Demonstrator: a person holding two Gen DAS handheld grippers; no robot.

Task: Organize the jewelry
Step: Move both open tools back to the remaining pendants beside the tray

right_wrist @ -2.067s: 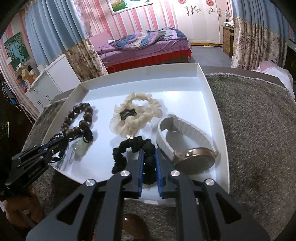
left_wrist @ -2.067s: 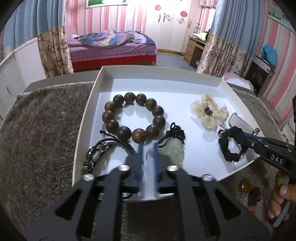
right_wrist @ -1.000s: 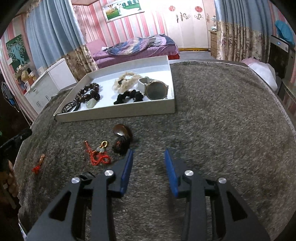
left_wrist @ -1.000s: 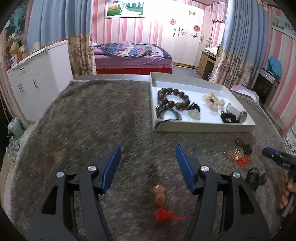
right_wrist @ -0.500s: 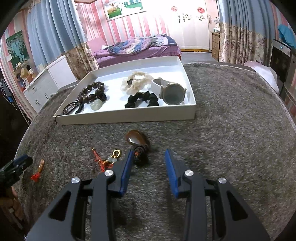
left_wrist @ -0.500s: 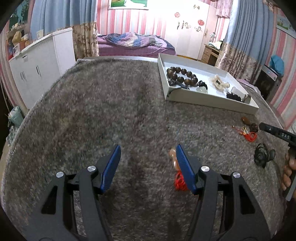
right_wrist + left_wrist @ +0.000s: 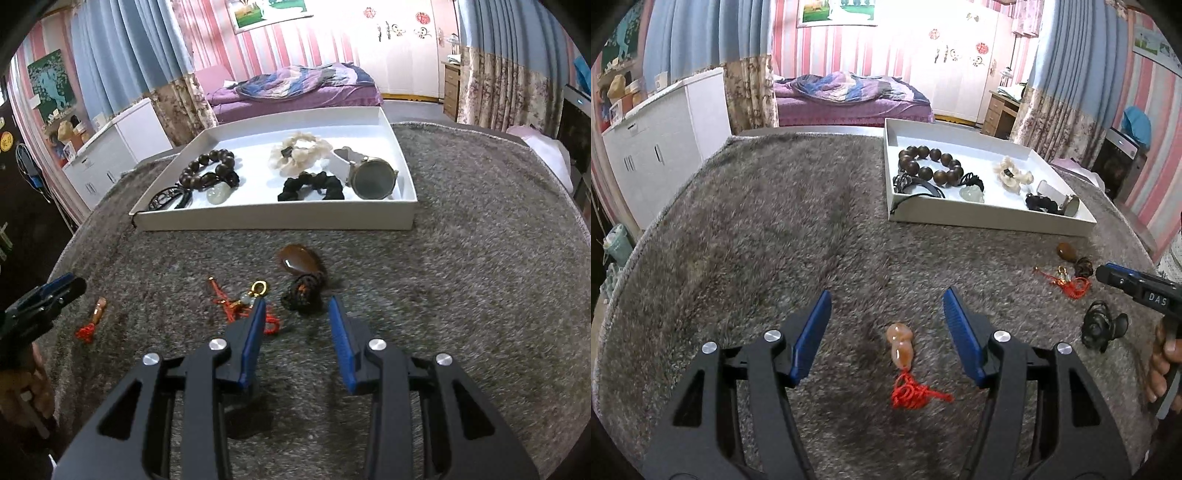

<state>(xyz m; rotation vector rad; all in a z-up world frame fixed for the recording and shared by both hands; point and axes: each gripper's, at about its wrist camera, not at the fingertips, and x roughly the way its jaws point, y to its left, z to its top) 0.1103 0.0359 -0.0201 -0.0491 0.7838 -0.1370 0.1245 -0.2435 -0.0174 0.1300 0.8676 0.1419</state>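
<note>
A white tray (image 7: 990, 220) on the grey carpeted table holds a dark bead bracelet (image 7: 929, 168), a jade pendant (image 7: 972, 194), a cream scrunchie (image 7: 299, 152), a black scrunchie (image 7: 312, 186) and a watch (image 7: 371, 178). My left gripper (image 7: 886, 301) is open, with an orange gourd pendant with a red tassel (image 7: 901, 345) lying between its fingers. My right gripper (image 7: 295, 306) is open just before a brown stone pendant on a dark cord (image 7: 301, 266). A red-cord charm with a gold ring (image 7: 245, 299) lies by its left finger.
A small black item (image 7: 1102, 326) lies on the carpet near the right gripper in the left wrist view. The tray (image 7: 277, 219) stands at the far middle of the table. A bed, white cabinets and curtains are behind.
Both grippers pulled back from the tray and opened. The left has shifted so the gourd pendant lies between its fingers; the right has moved closer to the brown pendant.
</note>
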